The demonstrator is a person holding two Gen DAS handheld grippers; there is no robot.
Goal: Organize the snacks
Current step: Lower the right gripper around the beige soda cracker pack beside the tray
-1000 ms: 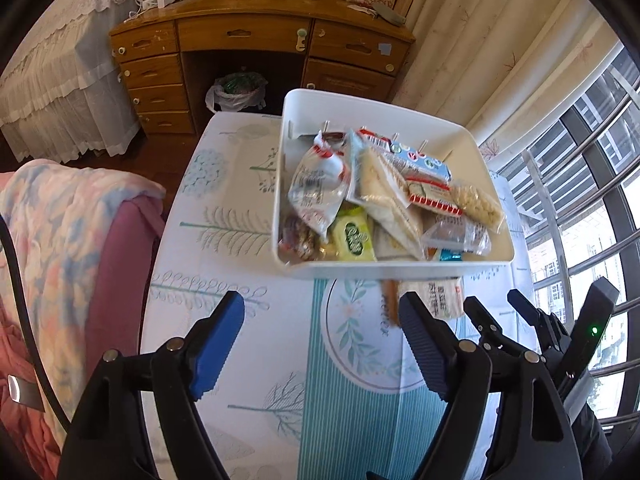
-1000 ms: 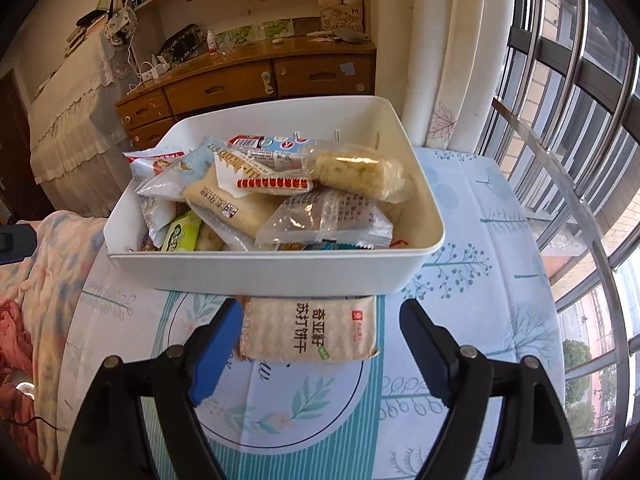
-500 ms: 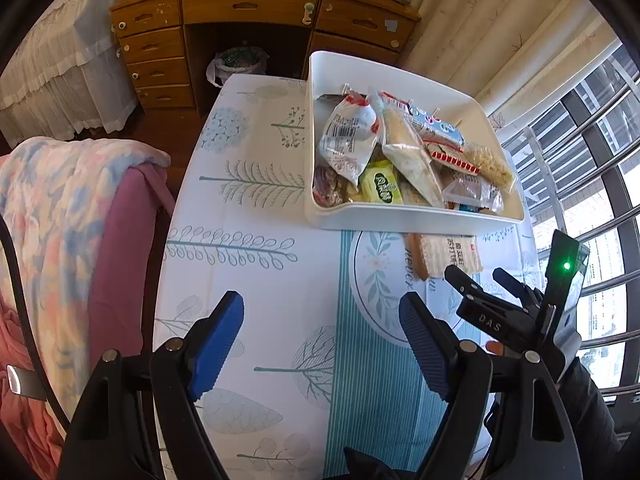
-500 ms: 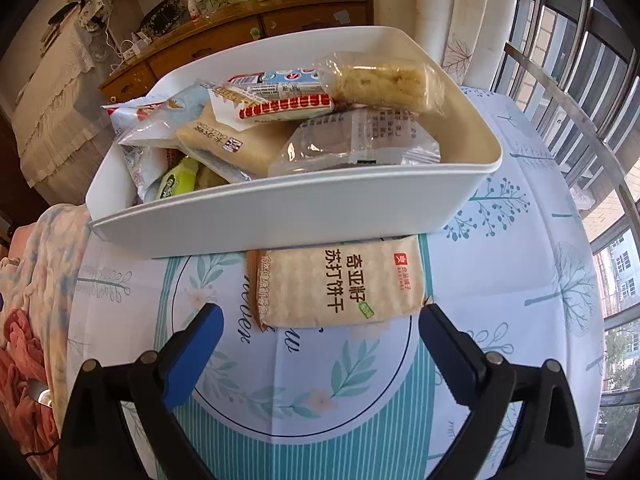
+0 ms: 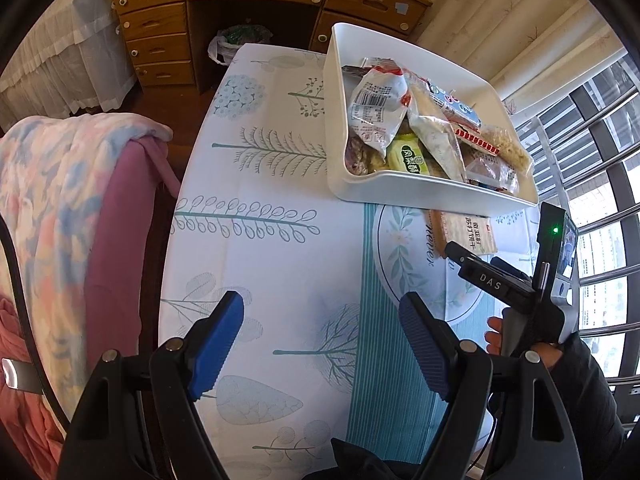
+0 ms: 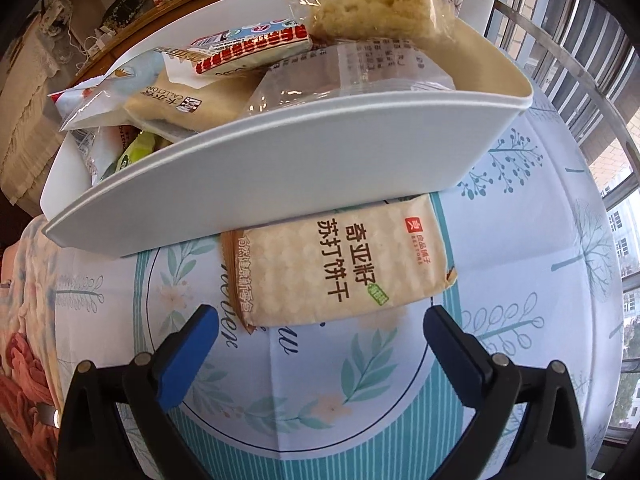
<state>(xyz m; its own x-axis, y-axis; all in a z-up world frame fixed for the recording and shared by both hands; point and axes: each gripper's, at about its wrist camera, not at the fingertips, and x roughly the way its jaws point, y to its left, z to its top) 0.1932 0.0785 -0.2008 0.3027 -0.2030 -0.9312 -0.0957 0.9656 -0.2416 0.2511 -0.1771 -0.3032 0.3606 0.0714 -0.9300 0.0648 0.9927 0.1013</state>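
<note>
A white bin (image 5: 420, 190) (image 6: 280, 160) full of wrapped snacks stands on the table. A beige cracker packet (image 6: 340, 264) lies flat on the cloth against the bin's near wall; it also shows in the left wrist view (image 5: 466, 234). My right gripper (image 6: 320, 320) is open and empty, low over the table, its fingers either side of the packet's near edge without touching it. In the left wrist view the right gripper (image 5: 488, 276) shows from the side. My left gripper (image 5: 322, 332) is open and empty, back from the bin over bare cloth.
The table wears a white and teal leaf-print cloth (image 5: 280, 240). A pink chair with a blanket (image 5: 60, 208) stands at the left edge. A wooden desk (image 5: 260, 4) and a bagged bin (image 5: 240, 40) are beyond. Window bars (image 6: 592, 60) are on the right.
My right gripper has moved down and forward to the cracker packet, which now fills more of its view. My left gripper has pulled back and away from the bin.
</note>
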